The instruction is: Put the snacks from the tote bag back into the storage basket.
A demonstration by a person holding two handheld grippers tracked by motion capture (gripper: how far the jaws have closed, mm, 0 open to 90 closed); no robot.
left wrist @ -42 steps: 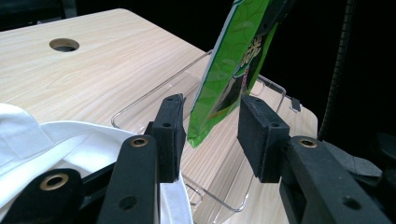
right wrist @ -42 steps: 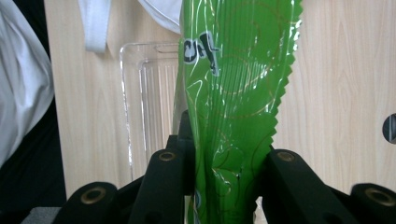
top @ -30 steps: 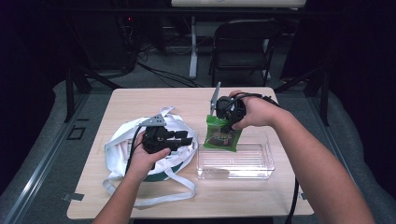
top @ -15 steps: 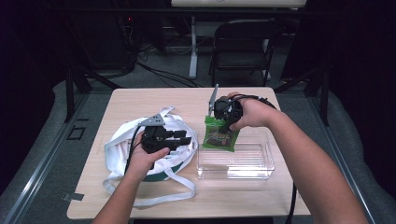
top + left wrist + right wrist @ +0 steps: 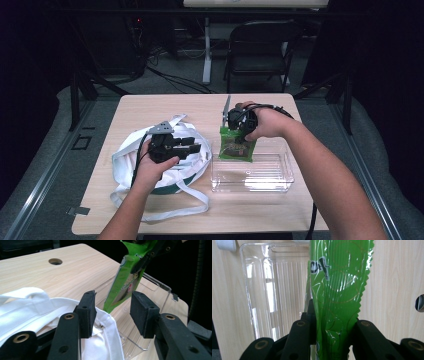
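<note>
My right gripper (image 5: 239, 125) is shut on the top of a green snack packet (image 5: 237, 149), which hangs upright over the far left corner of a clear plastic container (image 5: 252, 175). In the right gripper view the pads (image 5: 310, 322) pinch the packet (image 5: 339, 285) above the container (image 5: 274, 285). My left gripper (image 5: 192, 148) rests over a white cloth bag (image 5: 130, 160) and points at the packet. Its jaws have just been opening. They stand apart, with the bag's rim (image 5: 107, 322) against the left pad (image 5: 86, 312) and the packet (image 5: 125, 277) farther off.
The wooden table (image 5: 165, 107) has a cable hole (image 5: 55, 261) near its far edge. The bag's long straps (image 5: 175, 212) trail toward the front edge. A dark folding chair (image 5: 260, 50) stands behind the table.
My right hand has sunk a little with the green packet, closer to the clear container. My left hand has stayed over the bag.
</note>
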